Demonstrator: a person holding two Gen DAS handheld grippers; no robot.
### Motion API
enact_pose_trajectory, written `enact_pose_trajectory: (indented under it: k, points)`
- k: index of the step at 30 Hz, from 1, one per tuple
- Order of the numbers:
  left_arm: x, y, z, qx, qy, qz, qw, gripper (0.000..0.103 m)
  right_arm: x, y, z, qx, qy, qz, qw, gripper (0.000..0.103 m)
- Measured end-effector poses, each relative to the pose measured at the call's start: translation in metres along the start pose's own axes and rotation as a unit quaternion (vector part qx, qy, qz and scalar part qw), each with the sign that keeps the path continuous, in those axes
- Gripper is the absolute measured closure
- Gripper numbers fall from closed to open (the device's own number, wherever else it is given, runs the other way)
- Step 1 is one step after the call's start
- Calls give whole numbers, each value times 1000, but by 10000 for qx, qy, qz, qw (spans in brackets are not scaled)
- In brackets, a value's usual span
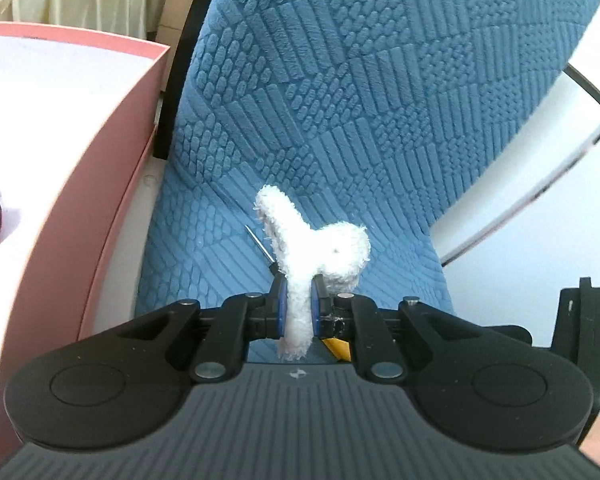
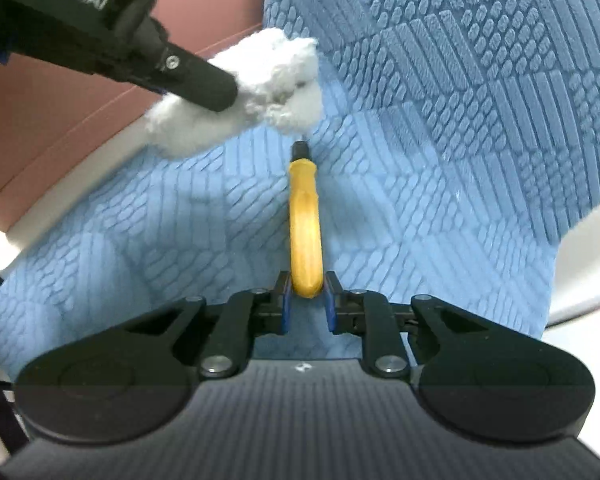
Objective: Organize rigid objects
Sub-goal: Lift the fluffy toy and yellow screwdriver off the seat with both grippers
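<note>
Left wrist: left gripper (image 1: pixel 299 312) pinching white cloth (image 1: pixel 320 252) above blue cushion (image 1: pixel 380 100), beside pink box (image 1: pixel 112 152); presumably wiping screwdriver tip (image 1: pixel 260 245).

Right wrist: right gripper (image 2: pixel 308 300) clamping yellow screwdriver (image 2: pixel 306 232) by handle end, steadying shaft toward cloth.

White fluffy cloth (image 1: pixel 320 252); yellow screwdriver handle (image 2: pixel 306 232); blue geometric-embossed cover (image 1: pixel 380 100); pink box (image 1: pixel 112 160).

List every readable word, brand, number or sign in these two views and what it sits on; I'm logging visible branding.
"enRobot.AI": white letters on the black strap of the left hand-held gripper, top left of the right wrist view; the first letters are cut off by the frame edge.
Small white emblem on each gripper's ribbed body: a mark, not text.
Nothing else readable.
</note>
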State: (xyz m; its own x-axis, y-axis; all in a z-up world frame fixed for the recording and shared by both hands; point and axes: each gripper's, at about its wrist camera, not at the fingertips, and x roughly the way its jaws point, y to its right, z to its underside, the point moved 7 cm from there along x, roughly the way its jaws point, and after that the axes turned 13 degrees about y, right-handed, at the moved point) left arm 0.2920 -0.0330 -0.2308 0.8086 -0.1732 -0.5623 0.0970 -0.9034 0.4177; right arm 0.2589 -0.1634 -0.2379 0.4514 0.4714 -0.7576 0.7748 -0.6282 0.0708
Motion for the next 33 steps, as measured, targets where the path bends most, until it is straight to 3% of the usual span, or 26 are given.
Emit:
enact_pose_trajectory:
  k: [7, 16, 33]
  points:
    - [-21, -8, 9, 187, -18, 10, 9998, 89, -7, -1, 24, 503, -164, 244, 9983, 83]
    - [-34, -12, 26, 245, -207, 89, 9994, 89, -39, -19, 37, 1111, -2, 515, 9925, 83]
    - [-47, -23, 60, 488, -580, 75, 9971, 89, -59, -46, 56, 1649, -93, 972, 9815, 83]
